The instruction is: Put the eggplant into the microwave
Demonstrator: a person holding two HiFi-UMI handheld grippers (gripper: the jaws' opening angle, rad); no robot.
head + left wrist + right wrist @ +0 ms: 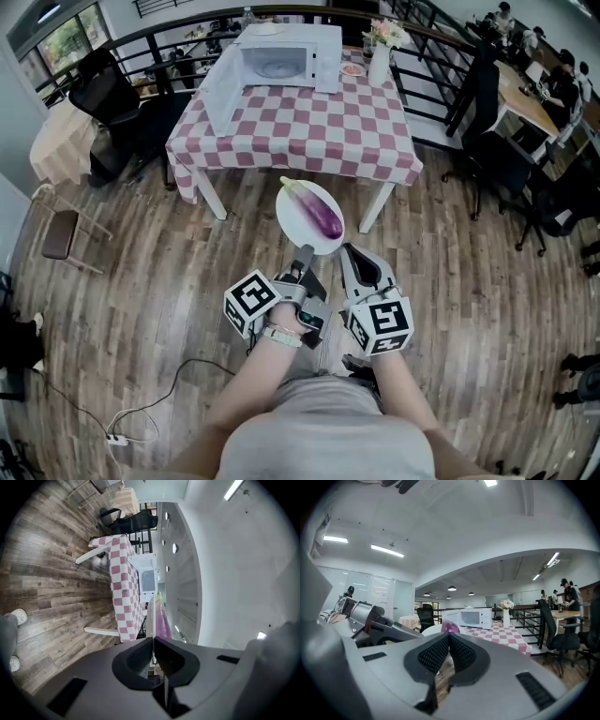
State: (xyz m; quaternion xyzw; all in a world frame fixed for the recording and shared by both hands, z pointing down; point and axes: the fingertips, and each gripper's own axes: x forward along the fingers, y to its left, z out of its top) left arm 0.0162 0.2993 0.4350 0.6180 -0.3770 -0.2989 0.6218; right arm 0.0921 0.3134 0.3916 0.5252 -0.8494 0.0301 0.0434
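Observation:
A purple eggplant lies on a white plate that hangs over the wood floor, short of the table. My left gripper is shut on the plate's near rim; in its own view the plate shows edge-on between the jaws, with the eggplant beside it. My right gripper is shut with nothing in it, its tip at the plate's right rim; whether it touches is unclear. The white microwave stands at the table's far side with its door swung open to the left.
The table has a pink-and-white checked cloth and white legs. On it, right of the microwave, stands a vase of flowers. A black railing runs behind. Office chairs stand left, more desks and people at the right. A cable lies on the floor.

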